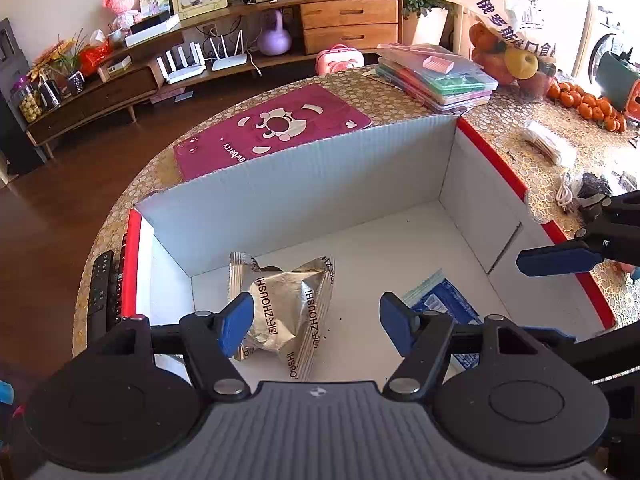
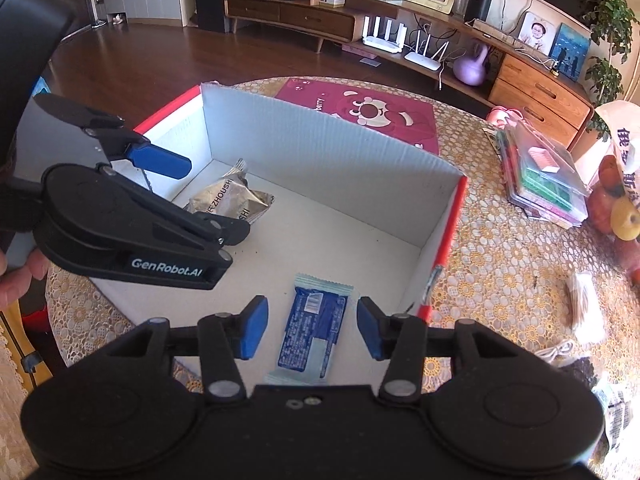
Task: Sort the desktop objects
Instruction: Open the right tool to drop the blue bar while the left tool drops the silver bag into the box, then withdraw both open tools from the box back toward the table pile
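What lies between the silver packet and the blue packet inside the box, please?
Nothing: bare white box floor separates the silver packet from the blue packet, apart from a few dark crumbs. The right wrist view shows it best.

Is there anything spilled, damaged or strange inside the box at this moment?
Small dark crumbs lie scattered on the box floor around the crumpled silver snack packet; they look spilled. The blue wrapper lies flat. Both grippers hang open.
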The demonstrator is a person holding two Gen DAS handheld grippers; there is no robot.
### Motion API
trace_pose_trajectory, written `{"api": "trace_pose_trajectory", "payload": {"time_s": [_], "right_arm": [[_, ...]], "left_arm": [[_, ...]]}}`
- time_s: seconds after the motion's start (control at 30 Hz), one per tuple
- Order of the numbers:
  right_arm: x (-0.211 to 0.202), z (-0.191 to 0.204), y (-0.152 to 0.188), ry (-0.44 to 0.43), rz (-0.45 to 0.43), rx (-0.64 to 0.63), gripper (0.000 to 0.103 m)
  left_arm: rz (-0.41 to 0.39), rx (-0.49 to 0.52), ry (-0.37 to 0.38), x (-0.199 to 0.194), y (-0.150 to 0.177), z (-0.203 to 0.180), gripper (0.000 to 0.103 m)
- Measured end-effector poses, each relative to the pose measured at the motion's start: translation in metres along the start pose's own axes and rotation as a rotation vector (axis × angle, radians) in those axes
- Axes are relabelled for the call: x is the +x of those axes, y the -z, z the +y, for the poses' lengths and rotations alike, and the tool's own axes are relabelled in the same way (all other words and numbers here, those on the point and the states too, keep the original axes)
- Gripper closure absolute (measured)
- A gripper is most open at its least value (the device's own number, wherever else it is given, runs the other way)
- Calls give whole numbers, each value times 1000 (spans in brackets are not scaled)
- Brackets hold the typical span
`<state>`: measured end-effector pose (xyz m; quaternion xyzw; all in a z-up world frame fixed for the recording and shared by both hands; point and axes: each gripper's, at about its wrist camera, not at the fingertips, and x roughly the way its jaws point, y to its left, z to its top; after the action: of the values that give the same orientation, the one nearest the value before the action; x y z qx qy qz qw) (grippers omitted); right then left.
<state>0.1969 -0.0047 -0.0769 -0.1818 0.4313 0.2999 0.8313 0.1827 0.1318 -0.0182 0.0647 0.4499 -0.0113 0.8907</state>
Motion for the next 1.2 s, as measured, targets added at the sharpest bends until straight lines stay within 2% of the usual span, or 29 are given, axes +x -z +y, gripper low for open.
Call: {"api": "trace_pose_trajectory", "payload": {"time_s": [0.77,1.0,1.2], "right_arm": [[-81,-36,40,-18,-127,87,49],[-106,-56,59,13,-169,125,43],[-127,-78,75,38,-200,173,42]], "left_arm": [[-49,3,53,-50,20,-37,34],[-66,28,81,-68,25,-60,34],[-108,41,96,-86,25,-80,34]]}}
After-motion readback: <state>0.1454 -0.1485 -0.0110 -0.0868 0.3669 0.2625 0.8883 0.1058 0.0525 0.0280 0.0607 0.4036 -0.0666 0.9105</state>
